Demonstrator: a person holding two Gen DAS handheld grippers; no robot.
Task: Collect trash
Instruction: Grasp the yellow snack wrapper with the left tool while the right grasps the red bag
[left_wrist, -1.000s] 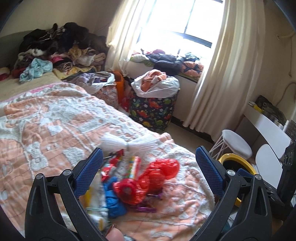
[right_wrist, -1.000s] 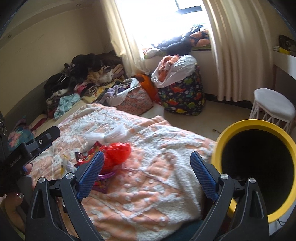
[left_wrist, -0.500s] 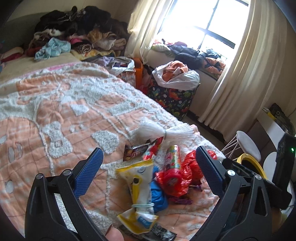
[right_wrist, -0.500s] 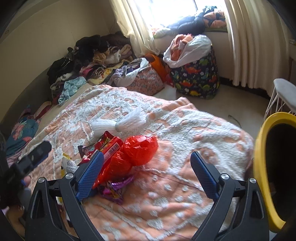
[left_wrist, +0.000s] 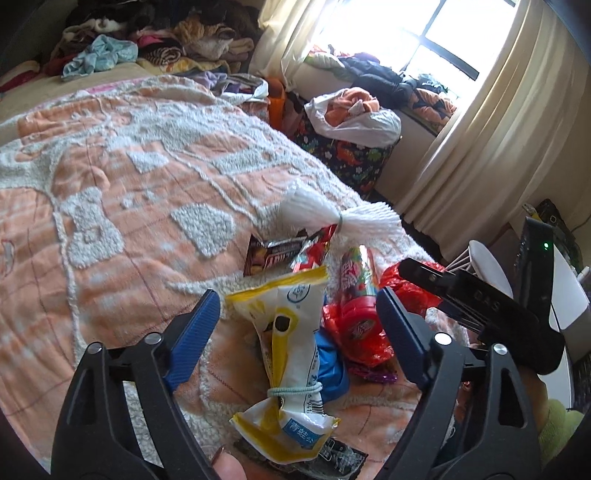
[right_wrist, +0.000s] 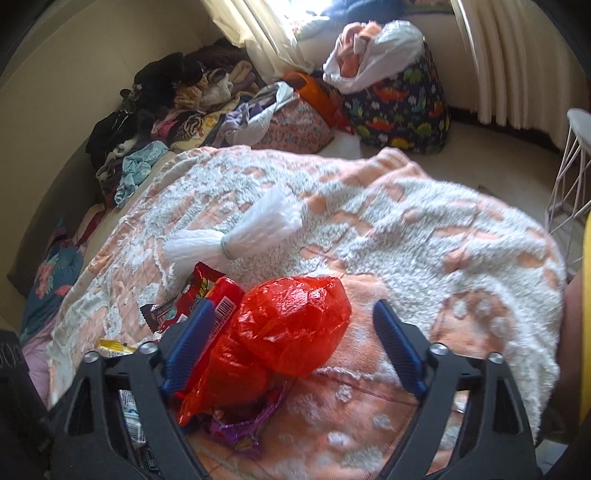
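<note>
A heap of trash lies on the orange-and-white blanket (left_wrist: 129, 221). My left gripper (left_wrist: 295, 306) hovers over a yellow-and-white wrapper (left_wrist: 295, 332) tied with a green band. Its jaws are closing, the wrapper between them, the pads clear of it. Beside it lie a red candy tube (left_wrist: 356, 284), a dark snack wrapper (left_wrist: 273, 254), something blue (left_wrist: 332, 369) and a white tied plastic bundle (left_wrist: 340, 218). My right gripper (right_wrist: 293, 314) straddles a crumpled red plastic bag (right_wrist: 291, 325). Its jaws are closing too, and the right pad stands off the bag. A purple wrapper (right_wrist: 240, 435) lies beneath.
A yellow bin rim (right_wrist: 585, 258) shows at the right edge. On the floor past the bed stand a dinosaur-print hamper (right_wrist: 399, 110) and a white stool (right_wrist: 576, 147). Clothes (left_wrist: 166, 37) are piled at the bed's far end. The right tool's black frame (left_wrist: 480, 306) crosses the left view.
Both grippers have dropped toward the trash heap, which now fills their views. Both pairs of jaws have narrowed. The yellow bin has slid to the right view's edge.
</note>
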